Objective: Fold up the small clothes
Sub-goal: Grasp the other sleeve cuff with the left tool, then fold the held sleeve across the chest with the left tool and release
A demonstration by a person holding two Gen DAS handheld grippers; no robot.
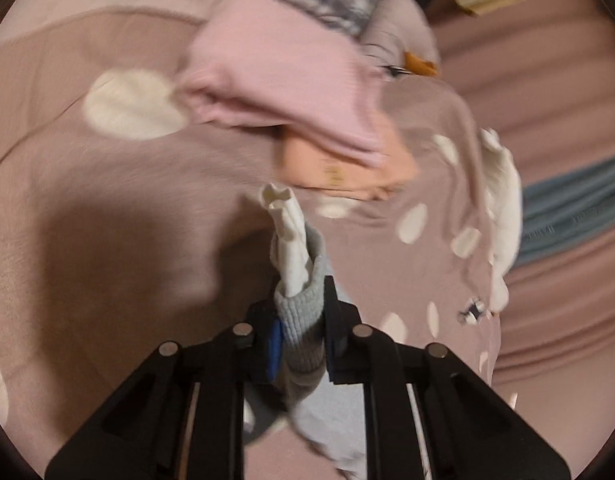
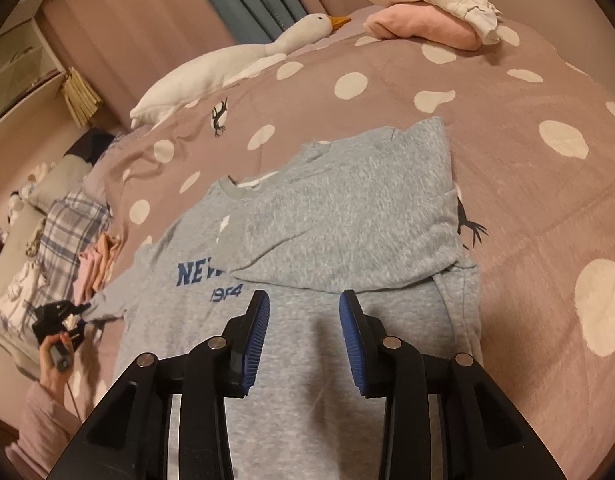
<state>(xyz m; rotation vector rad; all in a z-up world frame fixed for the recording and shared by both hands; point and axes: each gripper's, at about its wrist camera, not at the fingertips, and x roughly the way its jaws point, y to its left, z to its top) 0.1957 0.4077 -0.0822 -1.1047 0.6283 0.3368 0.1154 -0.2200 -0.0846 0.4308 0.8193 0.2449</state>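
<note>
— What is seen of the surroundings?

— Dotted mauve bedding (image 2: 487, 128) is spread under everything, with a plush goose (image 2: 243, 60) near its far edge. A grey sweatshirt (image 2: 339, 216) is laid flat on it, its right side already turned inward across the chest.

— How are the grippers set?

— The left gripper (image 1: 301, 328) is closed on the ribbed sleeve cuff (image 1: 303, 312), a white inner cuff showing through it. The right gripper (image 2: 305, 320) is held over the hem with its jaws wide apart and nothing between them.

— How should the cloth be judged?

— Soft, light and limp; it is best taken at cuffs or seams.

— Any containers?

— None can be made out; folded pink and white pieces (image 2: 431, 16) are merely stacked on the bedding.
</note>
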